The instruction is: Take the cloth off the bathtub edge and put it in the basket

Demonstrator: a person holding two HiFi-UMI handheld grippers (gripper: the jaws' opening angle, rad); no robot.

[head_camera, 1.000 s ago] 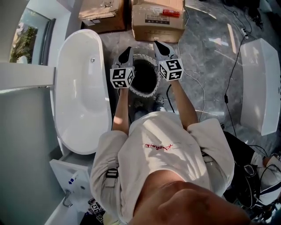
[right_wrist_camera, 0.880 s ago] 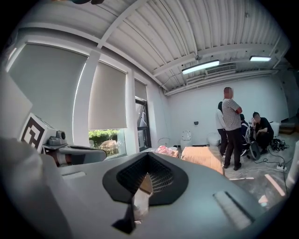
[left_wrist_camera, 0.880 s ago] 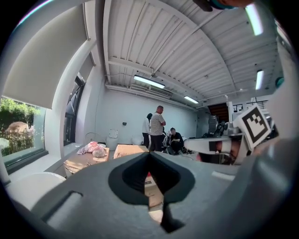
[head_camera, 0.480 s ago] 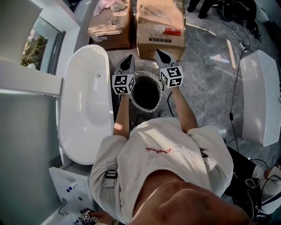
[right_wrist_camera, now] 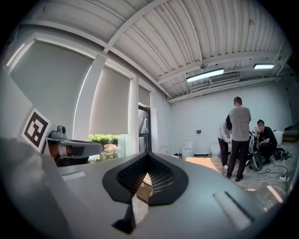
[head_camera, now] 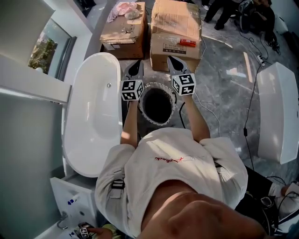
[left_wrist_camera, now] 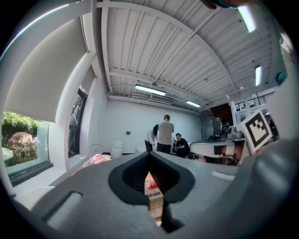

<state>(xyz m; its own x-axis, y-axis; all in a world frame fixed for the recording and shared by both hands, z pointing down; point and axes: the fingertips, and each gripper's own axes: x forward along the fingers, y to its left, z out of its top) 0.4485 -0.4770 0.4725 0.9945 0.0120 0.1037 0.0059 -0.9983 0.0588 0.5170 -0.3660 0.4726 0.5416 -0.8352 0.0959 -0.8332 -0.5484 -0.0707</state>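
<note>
The person (head_camera: pixel 177 163) holds both tools out ahead at about the same height, pointing nearly level. The left tongs (head_camera: pixel 135 68) are pressed together with nothing between them, and their own view shows only a thin slit of floor past the tips (left_wrist_camera: pixel 149 156). The right tongs (right_wrist_camera: pixel 148 158) are likewise closed and empty, held alongside (head_camera: pixel 174 62). Empty, level tongs look to me like a neutral carry and not a reach.

Directly below and between the two tools stands the basket (head_camera: pixel 157 122), close enough for either to drop something in. Its inside is too dark to tell whether the cloth lies there.

Just to the left of the left tongs runs the bathtub (head_camera: pixel 91 116). No cloth shows anywhere on its rim, so I judge the cloth has already left the edge and probably sits in the basket.

Beyond the tips are two cardboard boxes (head_camera: pixel 175 28), and a pink bundle (head_camera: pixel 122 8) lies on the left one. It is well apart from the tub and likely not part of the job. Far off, people (right_wrist_camera: pixel 239 135) stand by the back wall
</note>
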